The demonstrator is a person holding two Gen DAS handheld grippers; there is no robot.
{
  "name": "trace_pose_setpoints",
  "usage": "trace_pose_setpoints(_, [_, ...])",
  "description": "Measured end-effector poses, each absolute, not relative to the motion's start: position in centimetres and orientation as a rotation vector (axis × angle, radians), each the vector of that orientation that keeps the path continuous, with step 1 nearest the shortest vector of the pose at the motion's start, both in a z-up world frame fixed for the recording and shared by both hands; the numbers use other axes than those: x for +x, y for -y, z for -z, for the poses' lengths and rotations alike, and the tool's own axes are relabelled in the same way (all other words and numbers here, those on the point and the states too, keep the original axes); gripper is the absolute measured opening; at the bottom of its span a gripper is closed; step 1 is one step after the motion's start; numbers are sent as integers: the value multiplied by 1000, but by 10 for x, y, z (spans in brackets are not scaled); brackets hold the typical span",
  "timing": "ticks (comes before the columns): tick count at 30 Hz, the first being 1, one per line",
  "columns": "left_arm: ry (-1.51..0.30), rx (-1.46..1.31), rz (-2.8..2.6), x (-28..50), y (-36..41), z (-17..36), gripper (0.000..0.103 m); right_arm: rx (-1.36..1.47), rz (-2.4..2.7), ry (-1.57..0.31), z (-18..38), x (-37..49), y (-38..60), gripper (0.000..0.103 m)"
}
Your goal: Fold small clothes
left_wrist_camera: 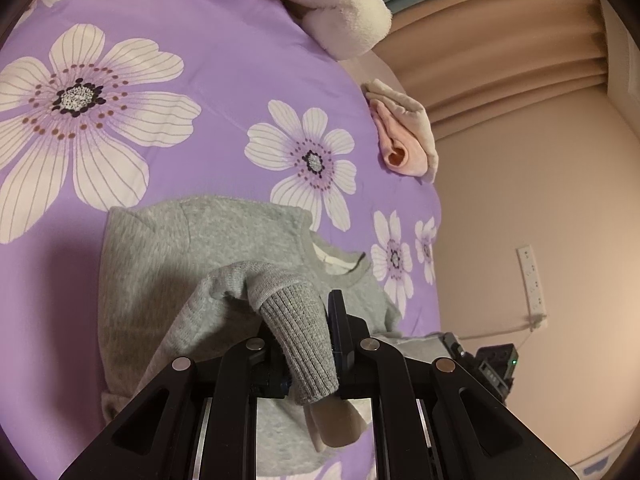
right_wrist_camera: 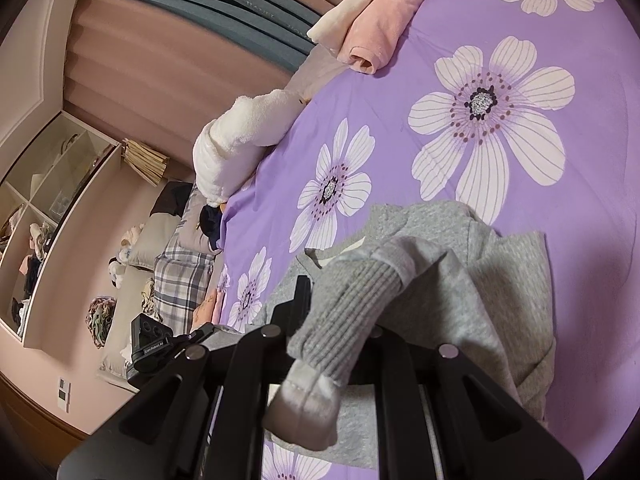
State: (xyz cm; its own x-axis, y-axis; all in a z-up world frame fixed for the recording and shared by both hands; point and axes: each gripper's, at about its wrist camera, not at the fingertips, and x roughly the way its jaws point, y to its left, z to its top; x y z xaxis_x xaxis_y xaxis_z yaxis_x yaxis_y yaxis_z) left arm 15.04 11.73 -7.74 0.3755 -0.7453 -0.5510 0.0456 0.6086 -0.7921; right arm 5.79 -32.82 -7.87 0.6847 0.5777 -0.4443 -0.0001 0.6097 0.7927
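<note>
Jaws clamped on sweater cuffs

The left claw is clamped on the ribbed cuff of a grey sweater, the sleeve lifted over the body of the garment. The sweater lies on a purple bedspread printed with white flowers (neckline toward the bed's edge). Near that edge sits a folded pink cloth; a cream fleece lies farther up.

I see a grey sweater on a purple bedsheet printed with white flowers; black grippers.
</note>
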Motion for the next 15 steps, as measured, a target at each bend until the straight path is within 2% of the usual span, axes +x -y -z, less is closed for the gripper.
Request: trace_pose_setpoints(15, [-1062,-776,572,173,-116,74,9,866,-356,-748,81,83,332,13])
